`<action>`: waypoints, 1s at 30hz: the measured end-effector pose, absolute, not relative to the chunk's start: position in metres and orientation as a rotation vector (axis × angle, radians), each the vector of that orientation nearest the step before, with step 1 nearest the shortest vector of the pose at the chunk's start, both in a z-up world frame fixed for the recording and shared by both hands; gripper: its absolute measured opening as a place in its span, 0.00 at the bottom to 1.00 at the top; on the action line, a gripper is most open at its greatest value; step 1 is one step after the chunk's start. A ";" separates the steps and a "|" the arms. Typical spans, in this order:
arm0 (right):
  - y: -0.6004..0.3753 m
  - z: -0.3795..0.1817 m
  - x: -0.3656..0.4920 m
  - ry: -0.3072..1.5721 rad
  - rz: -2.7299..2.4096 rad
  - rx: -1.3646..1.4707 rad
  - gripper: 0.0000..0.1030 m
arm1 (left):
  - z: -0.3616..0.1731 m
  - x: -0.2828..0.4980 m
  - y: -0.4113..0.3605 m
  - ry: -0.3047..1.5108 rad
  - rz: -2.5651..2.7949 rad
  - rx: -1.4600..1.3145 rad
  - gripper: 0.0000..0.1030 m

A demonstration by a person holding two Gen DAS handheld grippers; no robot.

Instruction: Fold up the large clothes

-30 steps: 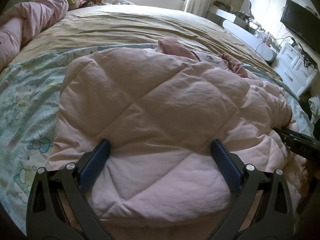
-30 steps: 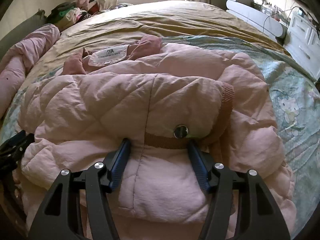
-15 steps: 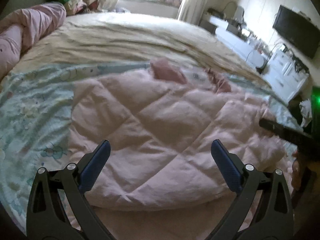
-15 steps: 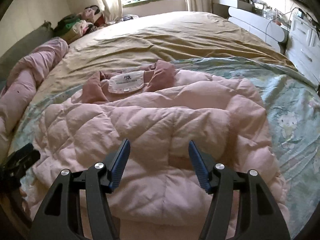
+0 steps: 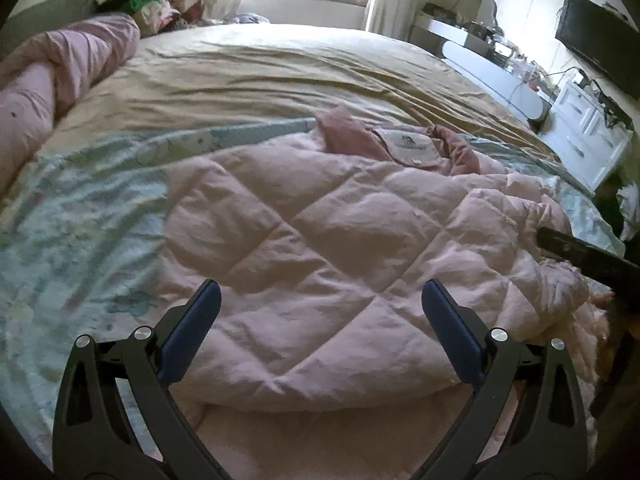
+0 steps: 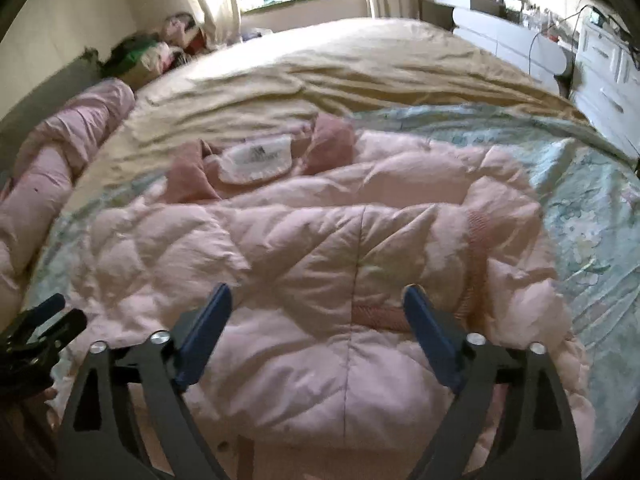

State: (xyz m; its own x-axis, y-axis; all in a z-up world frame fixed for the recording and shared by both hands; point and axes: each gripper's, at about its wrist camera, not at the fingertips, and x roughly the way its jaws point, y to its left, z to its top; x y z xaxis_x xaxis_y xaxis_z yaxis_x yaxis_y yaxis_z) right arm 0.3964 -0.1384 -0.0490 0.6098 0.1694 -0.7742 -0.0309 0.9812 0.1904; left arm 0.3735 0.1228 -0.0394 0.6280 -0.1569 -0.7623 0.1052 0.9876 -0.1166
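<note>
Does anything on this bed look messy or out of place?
Mostly tidy. The pink puffer jacket lies folded, but its collar gapes open showing the label. A rolled pink duvet slumps along the bed's edge.

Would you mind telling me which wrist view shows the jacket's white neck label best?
The right wrist view: the white neck label faces the camera between the collar flaps. In the left wrist view, the label lies farther off and foreshortened.

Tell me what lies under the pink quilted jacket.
The pink quilted jacket lies on a pale blue printed sheet, with a tan bedspread farther back. What sits directly beneath its middle is covered.
</note>
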 end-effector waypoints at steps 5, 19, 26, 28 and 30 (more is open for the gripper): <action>-0.144 -0.021 0.369 0.832 0.150 0.185 0.95 | -0.015 0.360 0.125 0.826 -0.099 -0.027 0.91; -0.141 0.011 0.322 0.740 0.200 0.153 0.95 | 0.027 0.328 0.129 0.745 -0.062 -0.087 0.91; -0.146 0.021 0.303 0.707 0.198 0.151 0.96 | 0.039 0.306 0.127 0.718 -0.067 -0.118 0.91; -0.148 0.025 0.297 0.700 0.199 0.149 0.96 | 0.041 0.299 0.126 0.708 -0.073 -0.134 0.91; -0.150 0.028 0.291 0.693 0.197 0.150 0.96 | 0.042 0.291 0.124 0.701 -0.074 -0.141 0.91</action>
